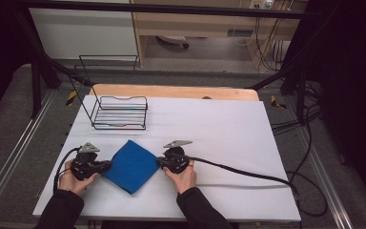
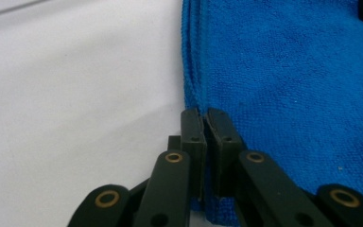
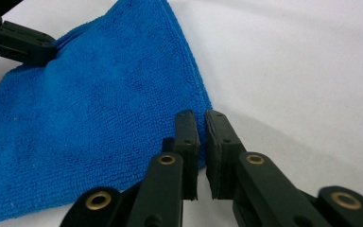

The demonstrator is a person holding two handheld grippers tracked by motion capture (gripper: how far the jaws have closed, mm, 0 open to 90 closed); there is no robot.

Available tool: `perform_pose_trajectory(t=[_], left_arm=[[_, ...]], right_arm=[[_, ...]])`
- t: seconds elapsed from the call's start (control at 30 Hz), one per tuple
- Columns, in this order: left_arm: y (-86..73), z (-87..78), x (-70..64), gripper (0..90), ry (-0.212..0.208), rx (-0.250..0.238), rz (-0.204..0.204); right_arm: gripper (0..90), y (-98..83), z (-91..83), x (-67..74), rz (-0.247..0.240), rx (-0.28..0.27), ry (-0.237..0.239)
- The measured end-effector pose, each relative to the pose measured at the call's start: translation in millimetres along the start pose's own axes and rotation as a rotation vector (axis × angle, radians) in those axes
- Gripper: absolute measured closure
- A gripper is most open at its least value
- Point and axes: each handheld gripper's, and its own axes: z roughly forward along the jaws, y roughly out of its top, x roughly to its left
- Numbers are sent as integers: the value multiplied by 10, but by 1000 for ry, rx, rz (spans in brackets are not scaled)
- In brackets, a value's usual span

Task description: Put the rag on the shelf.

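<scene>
Here your counter (image 1: 228,133) carries a wire rack (image 1: 120,112) at the far left; the blue cloth (image 1: 131,166) lies folded near you; your left gripper (image 1: 106,166) is clamped on its left corner; your right gripper (image 1: 161,162) pinches its right corner.

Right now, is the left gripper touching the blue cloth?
Touching. In the left gripper view the left gripper has its jaws shut on the edge of the blue cloth, with cloth showing between and below the pads.
</scene>
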Motion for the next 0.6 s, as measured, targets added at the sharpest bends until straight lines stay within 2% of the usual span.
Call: perform_pose_trajectory(t=[0.13, 0.3, 0.4, 0.6], left_arm=[[-15, -16, -3, 861, -15, -5, -26], [-45, -45, -76, 860, -20, -13, -54], [-68, -62, -139, 858, -14, -23, -67], [-113, -96, -230, 854, -2, -34, -62]], right_arm=[[857, 66, -26, -33, -14, -19, 8], [856, 215, -1, -153, -46, -39, 31], [854, 291, 74, -213, -100, -52, 34], [851, 390, 257, -278, -166, -75, 36]])
